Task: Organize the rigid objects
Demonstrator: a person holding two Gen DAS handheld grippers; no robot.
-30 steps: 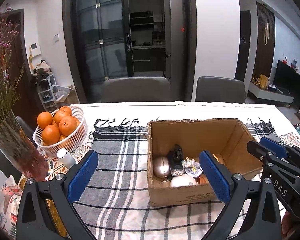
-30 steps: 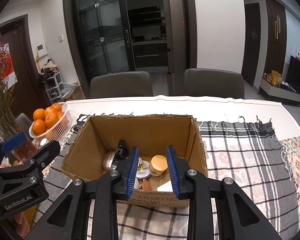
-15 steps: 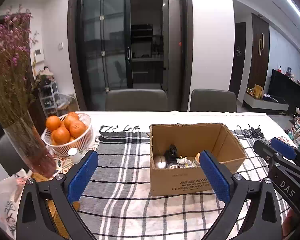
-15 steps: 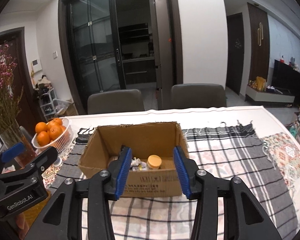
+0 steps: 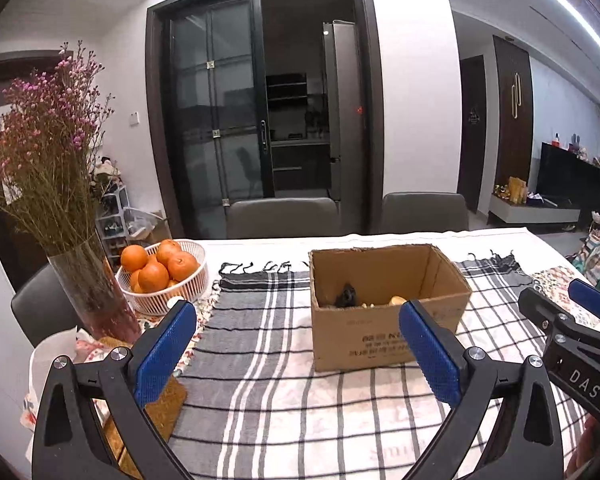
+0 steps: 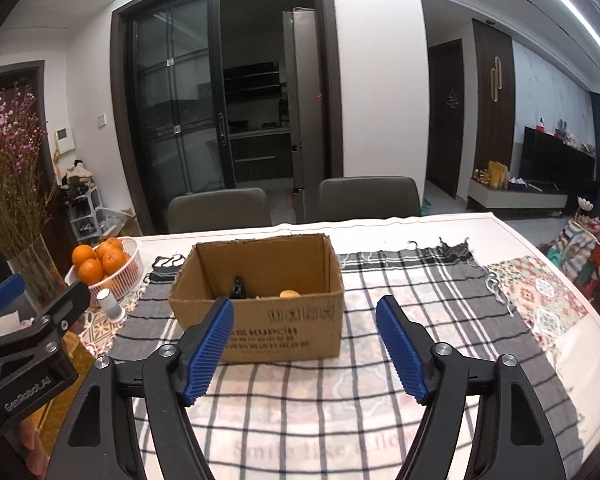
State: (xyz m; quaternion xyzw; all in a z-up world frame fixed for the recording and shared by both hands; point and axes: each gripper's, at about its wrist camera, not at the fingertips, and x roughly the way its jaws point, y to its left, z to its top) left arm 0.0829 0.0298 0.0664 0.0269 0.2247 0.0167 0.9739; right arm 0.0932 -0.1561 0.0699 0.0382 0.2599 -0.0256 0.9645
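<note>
An open cardboard box [image 5: 388, 332] [image 6: 284, 332] stands on the checked cloth in the middle of the table. Inside it a dark object [image 5: 346, 295] [image 6: 238, 288] and an orange-lidded jar [image 6: 289, 293] just show over the rim; the other contents are hidden. My left gripper [image 5: 298, 346] is open and empty, held back from the box on its near left. My right gripper [image 6: 306, 346] is open and empty, back from the box's front wall. Each gripper shows at the edge of the other's view.
A white basket of oranges [image 5: 162, 276] [image 6: 108, 264] and a glass vase of dried flowers [image 5: 92, 288] stand at the left. A small white cylinder [image 6: 110, 306] stands by the basket. Two grey chairs [image 5: 284, 216] are behind the table. A patterned cloth [image 6: 540, 292] lies at the right.
Both grippers have pulled back and up from the box. The right gripper has opened from nearly shut over the box to wide open. The left stayed open.
</note>
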